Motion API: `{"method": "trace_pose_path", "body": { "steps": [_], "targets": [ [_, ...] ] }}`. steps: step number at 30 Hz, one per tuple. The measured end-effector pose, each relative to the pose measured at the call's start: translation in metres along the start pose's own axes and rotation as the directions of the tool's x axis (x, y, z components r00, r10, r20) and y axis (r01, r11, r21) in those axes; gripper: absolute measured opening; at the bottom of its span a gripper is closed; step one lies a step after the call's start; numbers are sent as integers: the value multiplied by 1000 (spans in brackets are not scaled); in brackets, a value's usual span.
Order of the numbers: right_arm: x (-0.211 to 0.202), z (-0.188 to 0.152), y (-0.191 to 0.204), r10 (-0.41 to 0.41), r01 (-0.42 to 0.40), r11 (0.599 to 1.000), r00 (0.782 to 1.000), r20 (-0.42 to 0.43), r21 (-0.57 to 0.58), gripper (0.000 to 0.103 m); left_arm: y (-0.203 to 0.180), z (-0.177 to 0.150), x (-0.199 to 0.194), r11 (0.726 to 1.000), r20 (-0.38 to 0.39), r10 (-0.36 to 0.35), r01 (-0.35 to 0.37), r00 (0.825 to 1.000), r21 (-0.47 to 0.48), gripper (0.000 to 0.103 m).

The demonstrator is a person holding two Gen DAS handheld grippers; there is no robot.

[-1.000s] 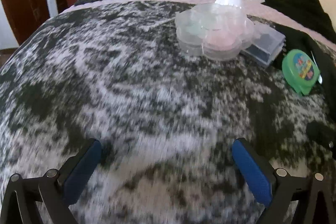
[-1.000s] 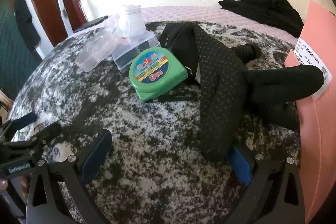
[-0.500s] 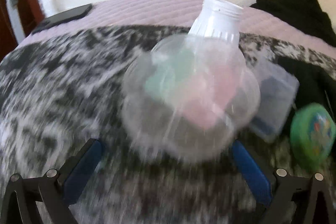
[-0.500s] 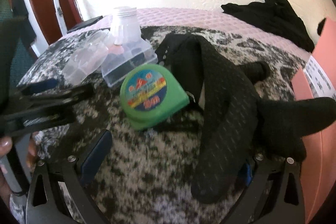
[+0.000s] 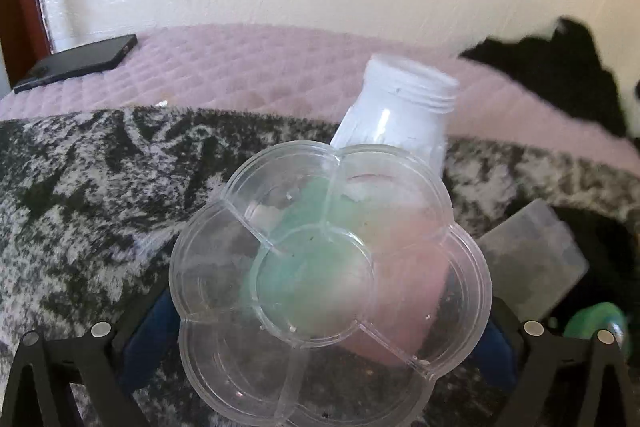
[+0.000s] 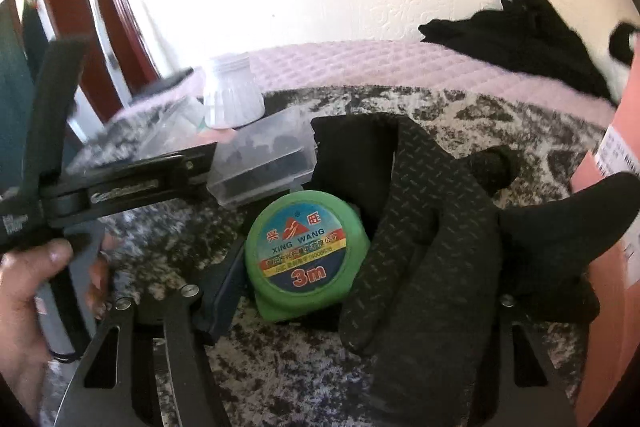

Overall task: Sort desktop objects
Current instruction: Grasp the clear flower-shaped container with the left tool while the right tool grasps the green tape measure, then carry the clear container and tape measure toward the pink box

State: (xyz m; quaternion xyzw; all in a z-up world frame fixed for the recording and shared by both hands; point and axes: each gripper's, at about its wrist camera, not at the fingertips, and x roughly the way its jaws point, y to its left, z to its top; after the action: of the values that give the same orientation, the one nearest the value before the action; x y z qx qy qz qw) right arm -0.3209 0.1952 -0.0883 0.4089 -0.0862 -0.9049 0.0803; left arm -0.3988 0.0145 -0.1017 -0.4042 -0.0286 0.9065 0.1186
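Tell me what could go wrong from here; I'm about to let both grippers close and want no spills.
1. The left gripper straddles the clear flower-shaped organizer, whose curved, lobed rim may slip or tilt when squeezed, spilling any contents.
2. The white jar stands right behind it; a push forward could topple it.
3. The right gripper spans both the green tape measure and the black glove, so it may pinch both together.

one tape measure [image 6: 306, 251], two clear boxes [image 5: 332, 291] [image 6: 260, 163], one bottle [image 5: 396, 123].
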Motion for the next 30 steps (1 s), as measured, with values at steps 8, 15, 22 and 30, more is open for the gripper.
{"method": "trace_pose_path", "body": {
  "steps": [8,15,22,30],
  "targets": [
    [-27,-22,4,24,-25,1000,999,-34,-7,67,7,-44,-79,998,36,51,-49,998,-39,101],
    [-80,-74,21,38,-42,998,996,-77,-45,67,1,-102,-170,994,56,101,-98,993,-47,101],
    [-155,-124,37,45,-51,992,997,-56,-117,67,-13,-156,-251,992,89,102,-96,991,-77,101],
    [-250,-150,42,123,-115,985,991,56,-127,67,-61,-170,-313,996,153,89,-85,984,-33,101]
  ]
}}
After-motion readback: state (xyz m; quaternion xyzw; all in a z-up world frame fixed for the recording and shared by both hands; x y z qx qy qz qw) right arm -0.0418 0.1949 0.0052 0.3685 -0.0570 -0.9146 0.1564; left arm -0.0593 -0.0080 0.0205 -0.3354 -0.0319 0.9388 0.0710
